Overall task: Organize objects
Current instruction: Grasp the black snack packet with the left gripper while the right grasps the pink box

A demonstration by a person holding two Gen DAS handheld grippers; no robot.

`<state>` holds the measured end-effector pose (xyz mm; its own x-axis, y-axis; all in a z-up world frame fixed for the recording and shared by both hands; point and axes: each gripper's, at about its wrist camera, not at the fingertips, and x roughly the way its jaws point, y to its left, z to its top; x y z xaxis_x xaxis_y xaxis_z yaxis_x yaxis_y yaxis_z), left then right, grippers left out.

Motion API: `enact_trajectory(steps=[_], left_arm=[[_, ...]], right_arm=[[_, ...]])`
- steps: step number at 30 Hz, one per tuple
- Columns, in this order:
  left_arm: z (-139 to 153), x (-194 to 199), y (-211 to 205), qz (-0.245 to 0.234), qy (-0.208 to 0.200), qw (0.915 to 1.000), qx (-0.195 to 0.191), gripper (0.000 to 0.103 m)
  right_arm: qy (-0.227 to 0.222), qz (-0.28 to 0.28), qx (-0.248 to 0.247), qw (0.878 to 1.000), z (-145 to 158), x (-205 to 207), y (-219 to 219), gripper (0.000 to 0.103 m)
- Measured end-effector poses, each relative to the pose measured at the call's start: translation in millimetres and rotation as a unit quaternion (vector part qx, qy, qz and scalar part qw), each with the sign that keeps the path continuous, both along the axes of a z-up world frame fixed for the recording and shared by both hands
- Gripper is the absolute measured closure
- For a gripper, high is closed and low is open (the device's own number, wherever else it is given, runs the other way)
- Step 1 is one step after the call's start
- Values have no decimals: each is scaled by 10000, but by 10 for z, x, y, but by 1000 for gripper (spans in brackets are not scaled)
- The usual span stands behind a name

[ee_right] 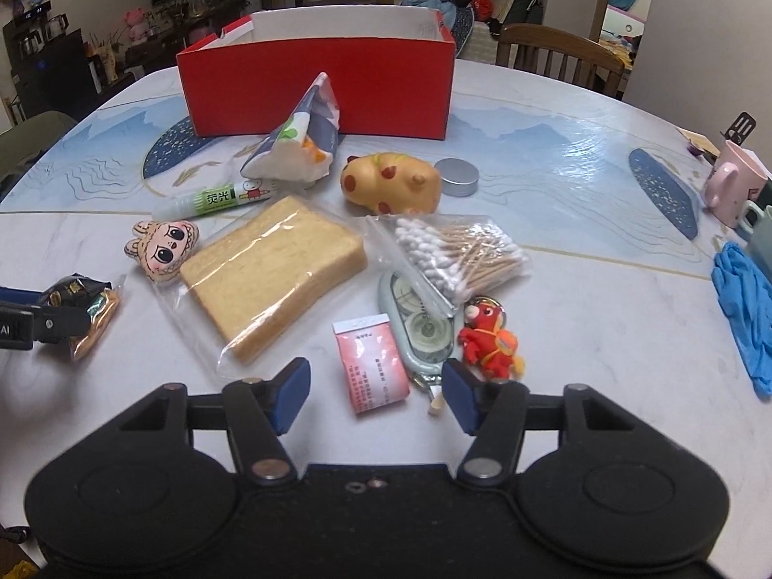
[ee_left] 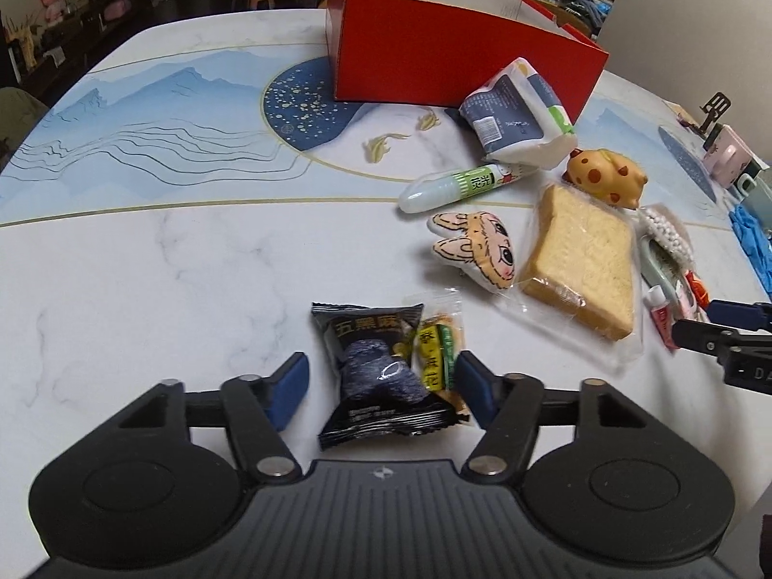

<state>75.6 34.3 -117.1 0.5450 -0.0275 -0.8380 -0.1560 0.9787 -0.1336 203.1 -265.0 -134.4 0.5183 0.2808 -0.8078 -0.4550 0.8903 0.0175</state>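
Looking along the left tool, we see its blue pads standing half apart on either side of two snack packets lying on the marble-patterned counter: a black snack packet and, tucked against its right edge, a small clear snack packet with a yellow-green label. The right pad touches or nearly touches the clear packet; the left pad stands off from the black one, so nothing is gripped.

The right tool also stands half apart, with a pink sachet lying flat between its pads, neither pad touching it. Just beside its right pad we see a red plush keychain and a pale correction-tape dispenser, partly under a bag of cotton swabs.

Further back lie a bagged slice of bread, a cartoon-face charm, a glue stick, a spotted yellow pig toy, a round metal tin and a tissue pack, which leans just in front of the open red box.
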Motion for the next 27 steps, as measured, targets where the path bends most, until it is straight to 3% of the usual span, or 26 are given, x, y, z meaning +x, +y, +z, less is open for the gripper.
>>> enact_trajectory(steps=[11,15,27], left_arm=[[57,-34,85,-56,-72,9999,-120,67],[43,-68,141,-77,-42,9999,-59,72],[217,-344,238,-247,-217,9994,-47,73]], right_arm=[[262,-145,59,9995,-48,46,46,76],[242,-276,40,9993,-31,24,62,76],[117,-407,128,9990,218,-241,91,77]])
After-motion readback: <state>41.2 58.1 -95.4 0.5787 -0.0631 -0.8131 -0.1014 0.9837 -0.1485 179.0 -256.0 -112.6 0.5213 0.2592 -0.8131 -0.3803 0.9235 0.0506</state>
